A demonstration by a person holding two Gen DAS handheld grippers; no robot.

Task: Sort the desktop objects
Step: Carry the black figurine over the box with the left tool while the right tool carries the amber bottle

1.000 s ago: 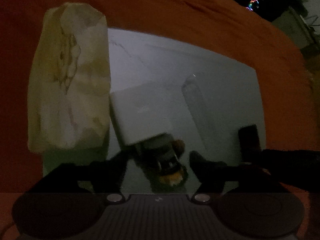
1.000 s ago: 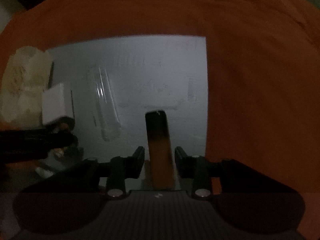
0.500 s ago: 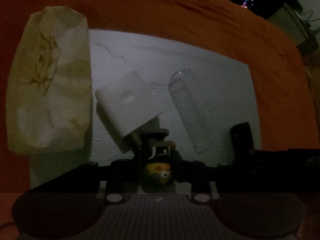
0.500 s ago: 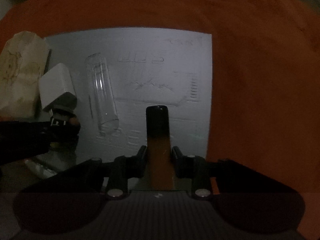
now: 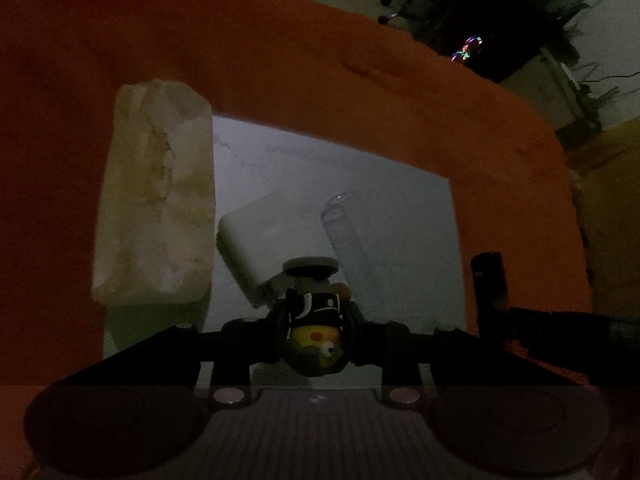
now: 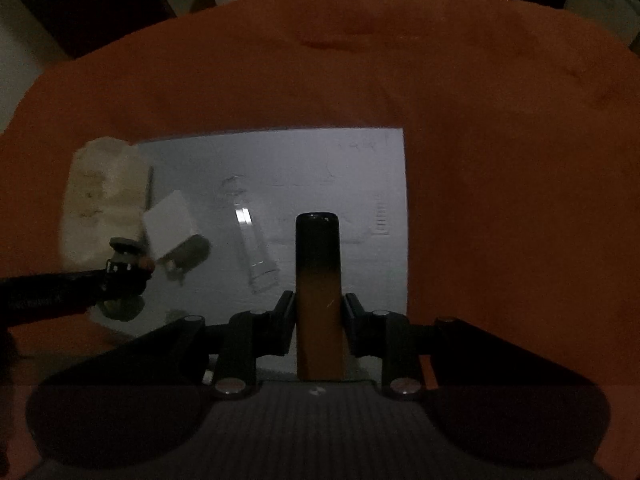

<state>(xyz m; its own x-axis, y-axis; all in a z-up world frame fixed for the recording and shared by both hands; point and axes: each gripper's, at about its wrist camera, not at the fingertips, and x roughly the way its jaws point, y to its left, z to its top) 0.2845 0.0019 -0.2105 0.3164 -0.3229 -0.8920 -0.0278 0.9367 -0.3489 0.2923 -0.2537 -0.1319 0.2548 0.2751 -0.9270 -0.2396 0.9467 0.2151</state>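
Observation:
My left gripper (image 5: pixel 314 320) is shut on a small yellow and black duck figure (image 5: pixel 316 328) with a grey round base, held above the white sheet (image 5: pixel 392 184); it also shows in the right wrist view (image 6: pixel 124 268). My right gripper (image 6: pixel 318 312) is shut on a black and orange tube (image 6: pixel 318 280), lifted above the sheet (image 6: pixel 320 160). The tube's black end shows in the left wrist view (image 5: pixel 488 276). On the sheet lie a white charger block (image 5: pixel 260 240), a clear plastic tube (image 5: pixel 356 240) and a pale crinkled packet (image 5: pixel 156 208) at the left edge.
An orange cloth (image 6: pixel 500 160) covers the table around the white sheet. Dark furniture and a small coloured light (image 5: pixel 468 46) stand beyond the table's far edge.
Both grippers have closed on their objects and risen: the left lifted the duck figure off the sheet, the right lifted the black and orange tube. The table now looks farther away.

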